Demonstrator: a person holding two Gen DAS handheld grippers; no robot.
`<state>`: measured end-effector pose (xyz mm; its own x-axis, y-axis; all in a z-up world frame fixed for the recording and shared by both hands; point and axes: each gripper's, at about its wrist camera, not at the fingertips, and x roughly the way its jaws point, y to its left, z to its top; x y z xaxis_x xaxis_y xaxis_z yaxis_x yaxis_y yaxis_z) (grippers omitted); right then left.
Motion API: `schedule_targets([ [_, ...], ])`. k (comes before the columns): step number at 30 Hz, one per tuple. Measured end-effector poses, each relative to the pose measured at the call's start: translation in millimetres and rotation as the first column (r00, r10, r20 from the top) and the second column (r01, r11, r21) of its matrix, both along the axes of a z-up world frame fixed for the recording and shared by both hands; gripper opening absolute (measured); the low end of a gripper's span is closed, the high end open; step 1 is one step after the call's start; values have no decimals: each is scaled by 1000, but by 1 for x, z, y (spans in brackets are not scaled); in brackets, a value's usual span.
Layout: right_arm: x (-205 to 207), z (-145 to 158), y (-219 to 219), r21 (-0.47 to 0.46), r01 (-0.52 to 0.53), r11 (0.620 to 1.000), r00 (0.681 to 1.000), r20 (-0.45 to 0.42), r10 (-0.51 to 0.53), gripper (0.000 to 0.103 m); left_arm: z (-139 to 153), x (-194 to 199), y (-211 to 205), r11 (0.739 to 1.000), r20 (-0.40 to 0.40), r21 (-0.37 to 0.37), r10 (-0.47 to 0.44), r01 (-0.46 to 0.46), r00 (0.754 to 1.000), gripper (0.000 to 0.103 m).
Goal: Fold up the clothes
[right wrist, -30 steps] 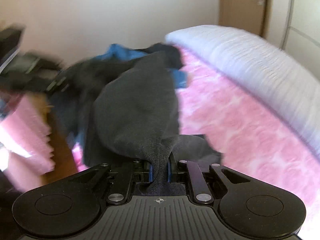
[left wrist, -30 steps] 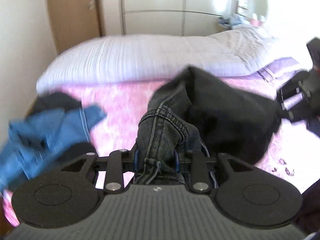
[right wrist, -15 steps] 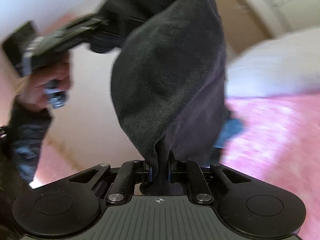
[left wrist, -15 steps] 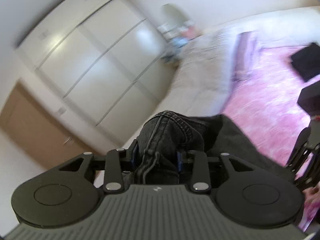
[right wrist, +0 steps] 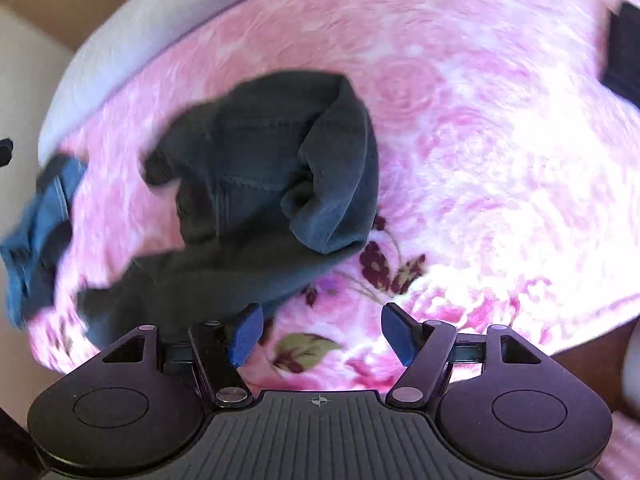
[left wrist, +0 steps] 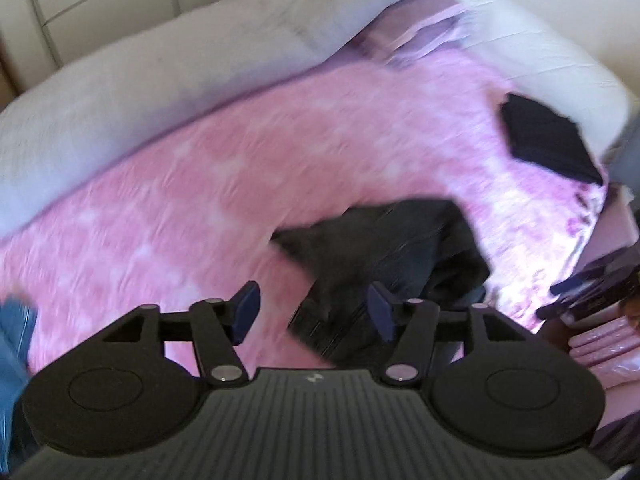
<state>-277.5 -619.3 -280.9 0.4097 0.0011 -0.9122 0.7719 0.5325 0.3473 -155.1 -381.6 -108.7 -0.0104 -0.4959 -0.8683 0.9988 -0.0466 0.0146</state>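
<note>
Now both tools, left [left wrist: 314,312] and right [right wrist: 322,334], spread apart above crumpled dark jeans [right wrist: 264,168] on pink bedspread [right wrist: 480,140].

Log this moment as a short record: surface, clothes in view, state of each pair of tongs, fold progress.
surface: bed with pink flowered cover
main garment: dark jeans, crumpled in a heap on the cover, not folded
other clothes: blue garment at the bed's edge; folded black item further along the bed
left tongs: open, holding nothing
right tongs: open, holding nothing
contact: neither pair of tongs grips the jeans
image quality: motion blur in both views
</note>
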Motion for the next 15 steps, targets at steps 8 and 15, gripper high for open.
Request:
schedule_targets([
  [8, 104, 12, 30, -370, -498, 784, 864, -133, 486, 85, -68, 68, 70, 985, 73, 137, 93, -103, 993, 67],
  [15, 199, -34, 68, -450, -766, 459, 636, -424, 645, 90, -137, 111, 106, 975, 23, 212, 59, -63, 998, 71],
])
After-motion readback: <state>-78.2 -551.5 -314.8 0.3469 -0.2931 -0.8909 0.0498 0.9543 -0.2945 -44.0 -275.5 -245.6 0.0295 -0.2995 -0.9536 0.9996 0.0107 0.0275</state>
